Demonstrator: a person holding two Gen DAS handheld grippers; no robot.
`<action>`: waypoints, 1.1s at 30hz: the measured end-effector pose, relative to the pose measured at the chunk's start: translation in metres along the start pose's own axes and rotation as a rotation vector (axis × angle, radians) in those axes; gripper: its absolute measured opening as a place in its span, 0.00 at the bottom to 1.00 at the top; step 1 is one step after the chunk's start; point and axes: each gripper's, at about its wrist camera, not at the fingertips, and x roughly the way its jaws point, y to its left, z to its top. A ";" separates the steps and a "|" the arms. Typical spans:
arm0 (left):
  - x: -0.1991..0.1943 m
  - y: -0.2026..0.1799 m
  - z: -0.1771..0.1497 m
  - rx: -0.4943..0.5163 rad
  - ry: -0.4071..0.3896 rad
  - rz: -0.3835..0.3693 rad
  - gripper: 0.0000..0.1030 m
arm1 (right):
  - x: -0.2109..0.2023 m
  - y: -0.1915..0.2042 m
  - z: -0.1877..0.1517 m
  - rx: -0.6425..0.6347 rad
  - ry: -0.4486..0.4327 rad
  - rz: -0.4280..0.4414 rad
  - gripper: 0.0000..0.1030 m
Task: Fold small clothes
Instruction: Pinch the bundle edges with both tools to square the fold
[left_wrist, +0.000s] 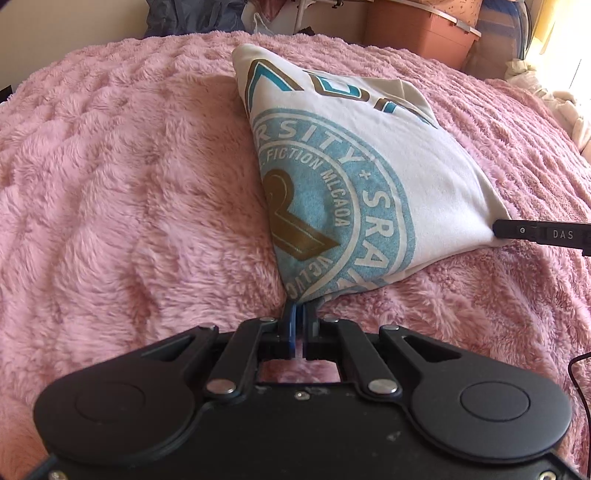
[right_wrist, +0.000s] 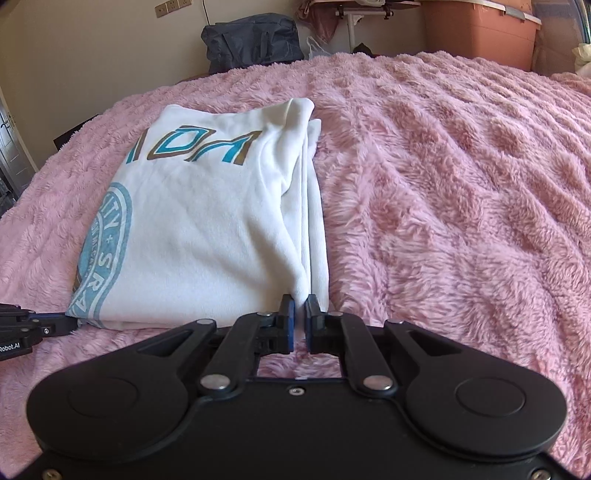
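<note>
A white T-shirt (left_wrist: 388, 155) with a blue round print and gold-teal letters lies folded on the pink fluffy bedspread (left_wrist: 129, 184). My left gripper (left_wrist: 300, 308) is shut on the shirt's near corner. My right gripper (right_wrist: 301, 301) is shut on the shirt's (right_wrist: 207, 221) near right corner, where several layered edges meet. Each gripper shows in the other's view: the right one (left_wrist: 496, 229) pinches a corner at the right edge, the left one (right_wrist: 72, 321) pinches the corner at the left edge.
The pink bedspread (right_wrist: 461, 184) stretches wide to the right of the shirt. Beyond the bed stand a dark bag (right_wrist: 251, 40), an orange-brown storage box (right_wrist: 480, 33) and a white rack leg (right_wrist: 351, 33). Pale cloth (left_wrist: 569, 110) lies at the bed's far right.
</note>
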 end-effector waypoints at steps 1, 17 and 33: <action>-0.001 0.001 0.000 0.000 0.002 -0.008 0.01 | 0.003 -0.001 -0.002 0.012 0.004 0.004 0.05; -0.033 0.010 0.053 -0.127 -0.151 -0.189 0.09 | -0.012 0.003 0.061 -0.013 -0.137 0.067 0.22; 0.013 0.000 0.043 -0.115 -0.059 -0.188 0.15 | 0.072 -0.019 0.095 0.240 -0.052 0.150 0.28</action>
